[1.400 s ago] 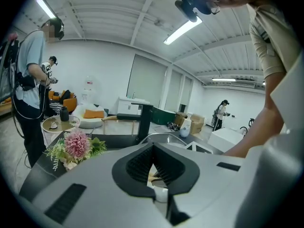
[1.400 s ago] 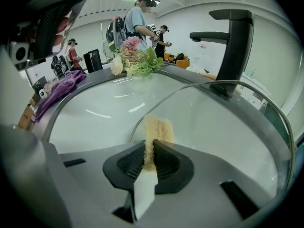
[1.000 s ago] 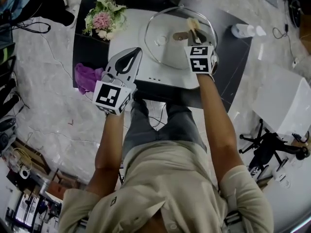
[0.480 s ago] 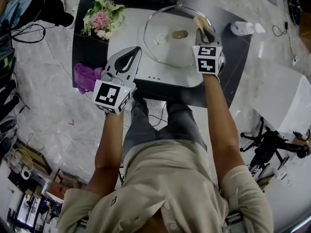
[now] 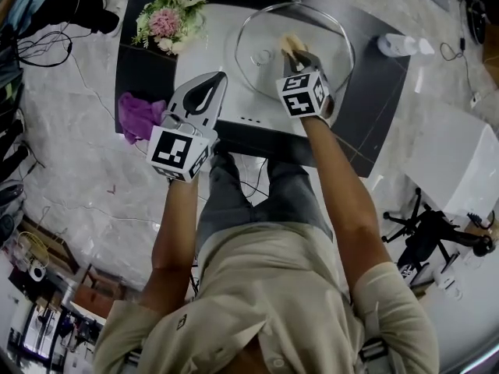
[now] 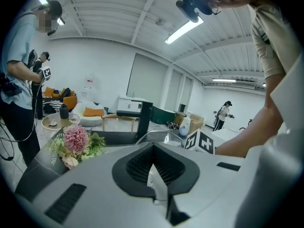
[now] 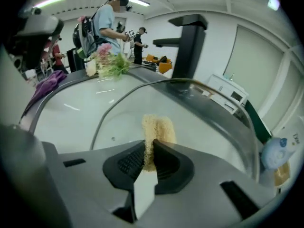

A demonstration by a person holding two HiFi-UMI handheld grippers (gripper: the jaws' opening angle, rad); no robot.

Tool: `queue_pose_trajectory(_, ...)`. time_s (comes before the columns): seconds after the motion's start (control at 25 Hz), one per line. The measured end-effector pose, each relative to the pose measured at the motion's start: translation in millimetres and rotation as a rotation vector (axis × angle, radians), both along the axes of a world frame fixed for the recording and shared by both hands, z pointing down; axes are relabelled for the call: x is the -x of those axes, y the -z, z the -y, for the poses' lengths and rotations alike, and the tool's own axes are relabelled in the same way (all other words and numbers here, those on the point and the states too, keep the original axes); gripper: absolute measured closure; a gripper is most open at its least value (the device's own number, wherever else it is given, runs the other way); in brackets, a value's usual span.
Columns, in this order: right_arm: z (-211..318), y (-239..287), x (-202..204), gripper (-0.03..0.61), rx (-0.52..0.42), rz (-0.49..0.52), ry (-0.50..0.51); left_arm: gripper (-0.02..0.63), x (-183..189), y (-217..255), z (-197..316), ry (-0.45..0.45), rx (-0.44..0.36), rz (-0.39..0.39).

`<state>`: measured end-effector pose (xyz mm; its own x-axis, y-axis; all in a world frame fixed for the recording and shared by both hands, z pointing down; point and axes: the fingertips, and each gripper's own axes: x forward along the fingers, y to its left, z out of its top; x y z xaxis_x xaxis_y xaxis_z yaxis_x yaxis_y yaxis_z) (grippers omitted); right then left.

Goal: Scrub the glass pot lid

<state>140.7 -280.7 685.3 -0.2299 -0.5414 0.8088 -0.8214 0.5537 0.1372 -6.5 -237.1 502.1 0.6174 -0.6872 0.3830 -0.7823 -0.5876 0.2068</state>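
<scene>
Pinches tan sponge (image 5: 288,44) in right gripper (image 5: 295,54), pressing it onto glass pot lid (image 5: 331,45), flat on white counter (image 5: 204,53) straight ahead of jaws. Hangs left gripper (image 5: 209,86) off lid's near-left rim, jaws closed on nothing, farther from the work.

No words or numbers can be read anywhere. The cube (image 5: 178,153) on the left claw (image 5: 221,79) and the cube (image 5: 302,93) on the right claw (image 5: 293,52) show only black and white square shapes, not letters. The bottle (image 7: 274,152) at the edge of the desk (image 5: 374,107) has a bit of print on it, but it is too small and blurry to read. A tiny mark (image 5: 181,323) on the person's shirt (image 5: 265,310) is too small to read as well.
</scene>
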Motion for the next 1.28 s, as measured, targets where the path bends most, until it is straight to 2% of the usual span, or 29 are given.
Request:
queue_pose_trajectory(0.16, -46.3, -33.7, 67.3, 0.537, 0.158, 0.040, 0.172, 0.600, 1.8, -2.3, -2.6, 0.004, 0.004, -0.002)
queue_pose_trajectory(0.28, -69.1, -43.5, 91.2, 0.537, 0.205, 0.040, 0.258, 0.600, 1.3, -2.2, -3.5, 0.004, 0.003, -0.006)
queue_pose_trajectory(0.72, -71.0, -43.6, 84.6, 0.537, 0.227, 0.050, 0.271, 0.600, -5.0, -3.1, 1.2, -0.009, 0.004, -0.008)
queue_pose_trajectory(0.88, -63.8, -37.5, 59.2, 0.537, 0.231, 0.044, 0.219, 0.600, -7.5, -2.6, 3.5, -0.014, 0.004, -0.008)
queue_pose_trajectory(1.08, -36.5, -11.4, -19.5, 0.537, 0.202, 0.031, 0.069, 0.599, -10.3, 1.9, 7.0, -0.024, 0.000, -0.006)
queue_pose_trajectory(1.28, -6.6, 32.3, -90.5, 0.537, 0.108, -0.010, -0.078, 0.600, -14.7, 3.5, 10.9, -0.034, -0.002, -0.009)
